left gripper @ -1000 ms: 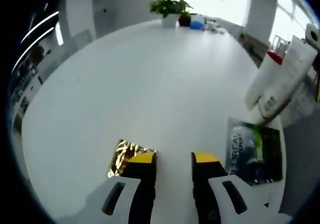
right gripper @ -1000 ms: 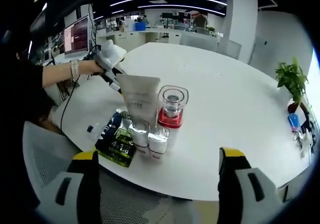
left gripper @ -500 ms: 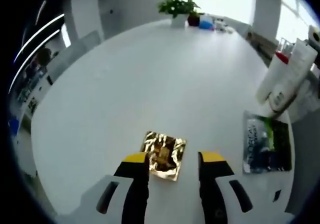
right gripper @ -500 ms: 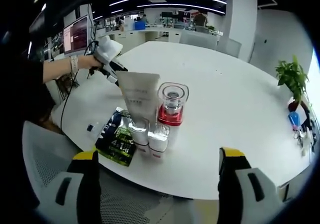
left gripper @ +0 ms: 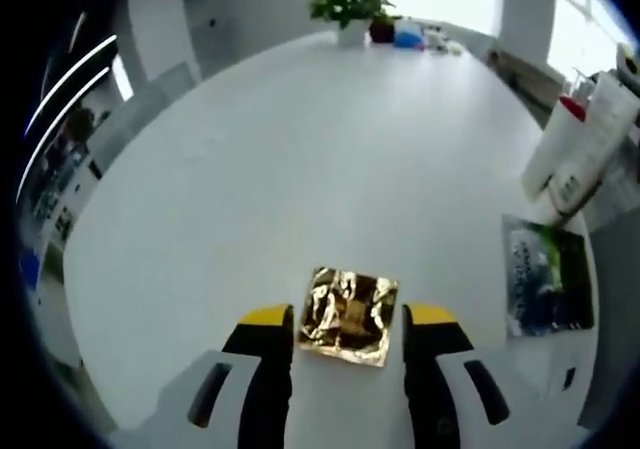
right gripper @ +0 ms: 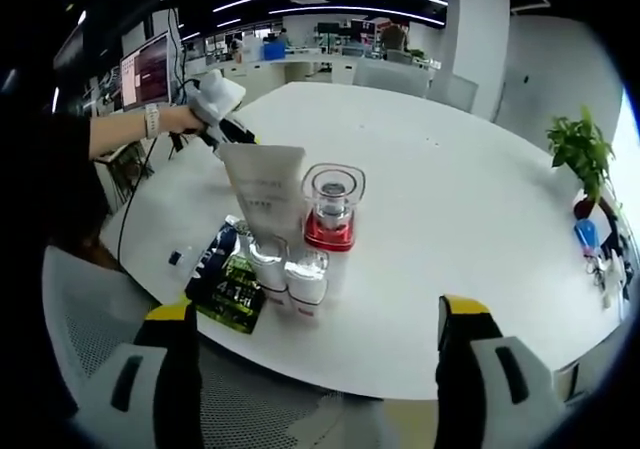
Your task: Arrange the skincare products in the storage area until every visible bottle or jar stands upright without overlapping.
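The gold sachet [left gripper: 348, 315], beside the left gripper [left gripper: 346, 329] a second ago, now sits between its spread jaws on the white table [left gripper: 300, 159]. Right of it lies the dark sachet [left gripper: 548, 277], then the white tube [left gripper: 590, 139] near the table's edge. Wide bare tabletop beyond. The right gripper [right gripper: 315, 339] hangs agape, facing the red-based bottle [right gripper: 331, 209].

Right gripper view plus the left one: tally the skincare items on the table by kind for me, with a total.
White tube standing on its cap: 1
Red-and-clear bottle: 1
Small white bottle with clear cap: 1
Dark green flat sachet: 1
Gold foil sachet lying flat between the left gripper's jaws: 1
Total: 5
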Motion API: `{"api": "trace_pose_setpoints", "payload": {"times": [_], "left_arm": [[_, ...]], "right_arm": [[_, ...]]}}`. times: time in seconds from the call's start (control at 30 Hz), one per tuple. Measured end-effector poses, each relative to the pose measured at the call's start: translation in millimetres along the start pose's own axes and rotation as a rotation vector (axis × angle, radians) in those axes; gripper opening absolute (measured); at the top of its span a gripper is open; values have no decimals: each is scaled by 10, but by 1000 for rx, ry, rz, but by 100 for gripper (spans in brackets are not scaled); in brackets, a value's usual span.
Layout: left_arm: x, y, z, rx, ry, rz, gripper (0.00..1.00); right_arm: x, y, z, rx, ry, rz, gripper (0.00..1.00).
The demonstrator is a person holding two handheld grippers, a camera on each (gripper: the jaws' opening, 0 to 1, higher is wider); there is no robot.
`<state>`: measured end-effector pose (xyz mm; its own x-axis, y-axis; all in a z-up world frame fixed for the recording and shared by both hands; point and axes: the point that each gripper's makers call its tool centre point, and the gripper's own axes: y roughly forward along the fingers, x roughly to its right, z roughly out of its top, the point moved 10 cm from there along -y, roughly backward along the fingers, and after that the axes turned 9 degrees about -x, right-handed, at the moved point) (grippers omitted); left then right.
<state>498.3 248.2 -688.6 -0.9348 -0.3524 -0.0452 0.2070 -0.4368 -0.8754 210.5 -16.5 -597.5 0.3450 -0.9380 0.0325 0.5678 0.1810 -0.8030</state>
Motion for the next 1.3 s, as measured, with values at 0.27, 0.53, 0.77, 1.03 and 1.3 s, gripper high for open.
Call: {"api": "trace_pose_setpoints", "payload": {"times": [0.27, 0.53, 0.77, 1.03, 1.3], "left_arm": [[-9, 69, 16, -31, 37, -24, 44], [90, 93, 72, -40, 61, -53, 49], [59, 128, 74, -64, 56, -69, 47], [-21, 162, 81, -70, 64, -87, 46], [-103, 191, 73, -64, 60, -91, 45]], "right_arm": [[30, 3, 10, 0, 0, -2, 100], [59, -5, -16, 0, 28, -8, 100], [82, -9, 22, 9, 32, -2, 100], [73, 15, 41, 2, 21, 10, 100], [91, 26, 76, 1, 13, 7, 100]]}}
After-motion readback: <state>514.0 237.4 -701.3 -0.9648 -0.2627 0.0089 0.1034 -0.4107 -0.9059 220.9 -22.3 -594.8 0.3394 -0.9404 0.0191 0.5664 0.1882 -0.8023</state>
